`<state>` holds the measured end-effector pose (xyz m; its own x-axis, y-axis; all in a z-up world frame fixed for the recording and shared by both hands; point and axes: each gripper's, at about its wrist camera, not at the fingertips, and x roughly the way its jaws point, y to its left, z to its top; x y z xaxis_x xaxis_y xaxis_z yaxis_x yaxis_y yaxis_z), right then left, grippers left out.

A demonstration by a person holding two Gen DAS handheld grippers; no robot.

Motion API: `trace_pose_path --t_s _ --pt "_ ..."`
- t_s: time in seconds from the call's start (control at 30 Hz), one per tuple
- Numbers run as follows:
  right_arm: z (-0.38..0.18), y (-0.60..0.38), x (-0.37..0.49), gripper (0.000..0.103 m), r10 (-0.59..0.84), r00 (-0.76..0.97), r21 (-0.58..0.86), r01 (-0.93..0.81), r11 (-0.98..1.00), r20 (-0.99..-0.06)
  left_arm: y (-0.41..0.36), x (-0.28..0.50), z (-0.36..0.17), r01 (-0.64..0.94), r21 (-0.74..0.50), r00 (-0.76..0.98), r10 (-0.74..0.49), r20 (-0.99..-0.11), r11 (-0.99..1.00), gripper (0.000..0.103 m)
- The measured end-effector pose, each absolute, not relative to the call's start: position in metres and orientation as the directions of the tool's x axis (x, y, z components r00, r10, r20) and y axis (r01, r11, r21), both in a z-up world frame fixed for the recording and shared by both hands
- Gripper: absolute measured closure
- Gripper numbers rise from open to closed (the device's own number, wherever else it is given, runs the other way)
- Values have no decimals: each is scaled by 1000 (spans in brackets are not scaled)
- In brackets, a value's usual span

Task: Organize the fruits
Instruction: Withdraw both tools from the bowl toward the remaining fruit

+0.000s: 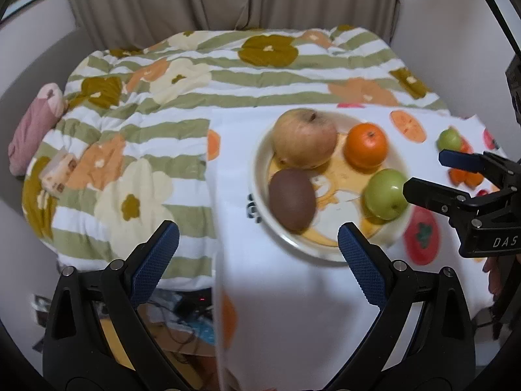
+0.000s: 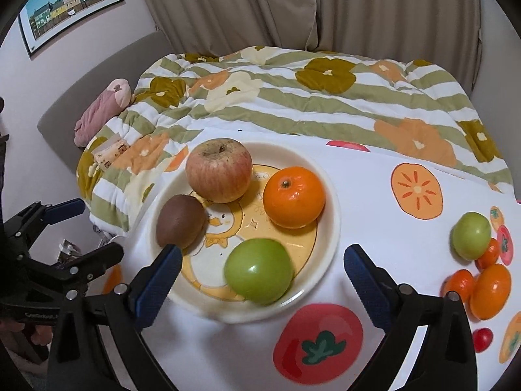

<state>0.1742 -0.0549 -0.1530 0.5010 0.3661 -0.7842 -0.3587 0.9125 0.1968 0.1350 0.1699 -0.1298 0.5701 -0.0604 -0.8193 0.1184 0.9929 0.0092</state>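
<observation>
Jaws wide above fruit plate [image 2: 329, 202]

You see a bed with a flowery striped blanket [image 2: 325, 104]. Tan curtains [image 2: 325, 9] hang behind it. A picture of colorful houses [image 2: 70, 3] hangs on the pale wall [image 2: 19, 104].

Plate [image 2: 329, 215]: glazed ceramic, glossy cream rim w/ printed centre. Kiwi [image 2: 180, 224]: matt, fuzzy brown skin. Red apple [image 2: 218, 174]: dull, slightly rough near stem. Orange [image 2: 294, 197]: shiny, finely dimpled peel. Green apple [image 2: 259, 270]: smooth, waxy sheen. Tablecloth [image 2: 374, 202]: smooth white cloth, printed fruit. Quilt [image 2: 325, 104]: soft puckered fabric. Both grippers [image 2: 260, 280] [image 1: 257, 257]: matt black plastic, 2 blue textured pads each, metal rivets.
</observation>
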Motion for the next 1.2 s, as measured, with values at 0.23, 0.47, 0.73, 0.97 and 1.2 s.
trace_pose_path --t_s 0.23,0.47,0.73,0.97,1.2 --pt "-118 -82 149 3 340 529 169 -344 923 -777 152 114 -108 72 -7 597 -49 -801 997 0" --pt "-97 -124 132 3 352 539 178 -349 920 -765 123 95 -84 15 -5 619 -13 -786 1000 0" --pt "-81 -207 125 3 368 573 252 -274 928 -733 50 102 -65 63 -31 638 -64 -767 998 0" --pt "-90 -262 128 3 315 574 235 -212 949 -756 -14 123 -67 161 -46 621 -138 -772 986 0" --pt "-112 -300 135 3 324 541 301 -134 944 -776 -62 161 -85 289 -54 543 -210 -813 956 0"
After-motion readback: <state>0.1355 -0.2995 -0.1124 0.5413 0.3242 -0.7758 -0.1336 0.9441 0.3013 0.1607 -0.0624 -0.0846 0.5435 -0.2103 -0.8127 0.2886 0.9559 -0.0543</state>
